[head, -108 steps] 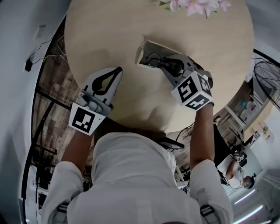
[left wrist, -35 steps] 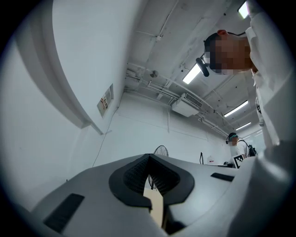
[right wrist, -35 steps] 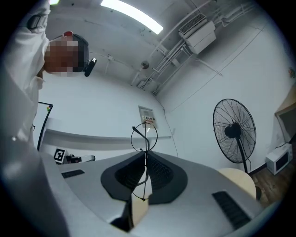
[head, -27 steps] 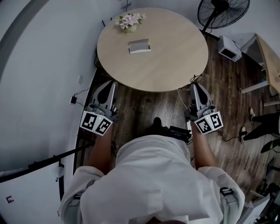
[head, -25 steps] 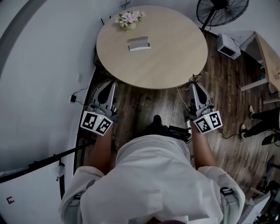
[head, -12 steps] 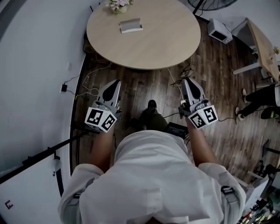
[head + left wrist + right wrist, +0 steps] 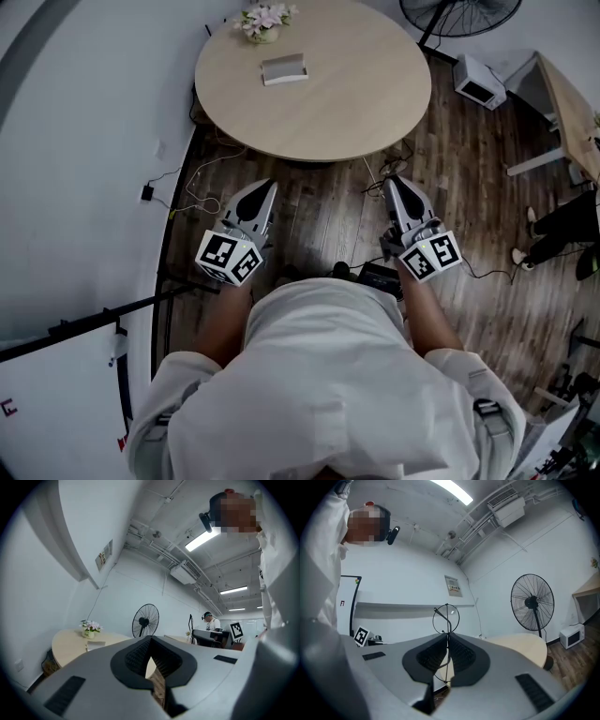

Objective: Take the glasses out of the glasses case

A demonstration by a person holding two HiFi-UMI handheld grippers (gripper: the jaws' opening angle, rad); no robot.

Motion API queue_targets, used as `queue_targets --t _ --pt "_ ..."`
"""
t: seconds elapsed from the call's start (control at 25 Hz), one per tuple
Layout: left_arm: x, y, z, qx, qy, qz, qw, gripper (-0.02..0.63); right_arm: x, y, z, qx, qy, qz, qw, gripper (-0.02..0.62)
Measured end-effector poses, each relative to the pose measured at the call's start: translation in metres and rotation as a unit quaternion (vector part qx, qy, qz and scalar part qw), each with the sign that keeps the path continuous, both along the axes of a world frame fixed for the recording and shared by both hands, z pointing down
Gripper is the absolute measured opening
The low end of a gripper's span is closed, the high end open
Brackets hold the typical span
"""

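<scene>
Dark wood floor surrounds the round table (image 7: 319, 103), and we stand well back from it. On the table, the glasses case (image 7: 284, 68) lies near a pot of flowers (image 7: 263, 21), and a standing fan (image 7: 459, 14) rises beyond its far edge. We cannot read the wall notice (image 7: 453, 586). Both grippers are held short of the table. Our left gripper (image 7: 267, 187) is clenched on nothing. Only the right gripper view shows our right gripper (image 7: 392, 183) pinching the thin-framed glasses (image 7: 446, 618).
</scene>
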State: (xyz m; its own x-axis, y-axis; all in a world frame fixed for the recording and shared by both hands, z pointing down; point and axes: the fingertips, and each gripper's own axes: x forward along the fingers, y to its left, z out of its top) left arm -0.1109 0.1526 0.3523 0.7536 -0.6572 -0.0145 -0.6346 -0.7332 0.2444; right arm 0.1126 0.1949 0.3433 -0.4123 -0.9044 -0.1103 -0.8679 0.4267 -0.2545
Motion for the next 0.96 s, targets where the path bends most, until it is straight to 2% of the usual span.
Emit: queue_targets --t 0.16,0.4,0.52,0.96 --pt "0.033 -0.004 -0.015 0.008 0.002 0.003 1.0 0.012 0.025 -0.003 -0.012 0.016 0.015 -0.008 1.0 0.031" --pt "0.081 0.003 -0.026 0.018 0.004 0.032 0.9993 0.012 0.059 0.001 -0.006 0.012 0.029 -0.004 0.999 0.031" --pt "0.09 0.005 -0.029 0.025 0.002 0.045 0.9987 0.012 0.063 -0.005 -0.01 0.021 0.034 -0.007 0.999 0.031" --pt "0.098 0.001 -0.036 0.023 0.026 0.039 0.9986 0.012 0.089 -0.024 -0.013 0.024 0.012 -0.007 1.0 0.031"
